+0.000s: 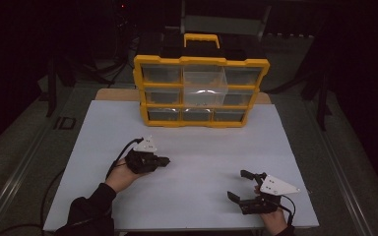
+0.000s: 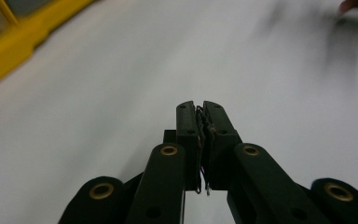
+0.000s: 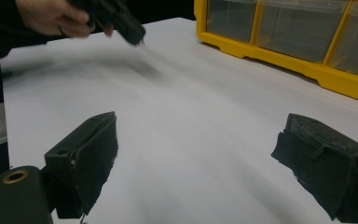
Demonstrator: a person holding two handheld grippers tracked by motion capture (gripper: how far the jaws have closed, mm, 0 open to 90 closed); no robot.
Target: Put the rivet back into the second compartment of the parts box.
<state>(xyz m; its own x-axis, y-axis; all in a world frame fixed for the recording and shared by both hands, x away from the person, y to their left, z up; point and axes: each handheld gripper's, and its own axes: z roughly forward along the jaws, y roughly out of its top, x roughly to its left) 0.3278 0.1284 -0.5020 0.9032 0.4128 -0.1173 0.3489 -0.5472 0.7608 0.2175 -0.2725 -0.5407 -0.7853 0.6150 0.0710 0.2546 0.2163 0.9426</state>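
My left gripper hovers over the left middle of the white board, pointing right, with a hand around it. In the left gripper view its jaws are pressed together. A thin dark frayed line runs along the seam, and I cannot tell whether anything is pinched there. My right gripper sits near the board's front right edge. Its jaws stand wide apart with only bare board between them. The right gripper view also catches the left gripper, blurred, at upper left.
A yellow organizer case with clear drawers stands upright at the board's far edge, and its frame shows in the gripper views. A black case with a yellow handle sits behind it. Dark floor surrounds the table.
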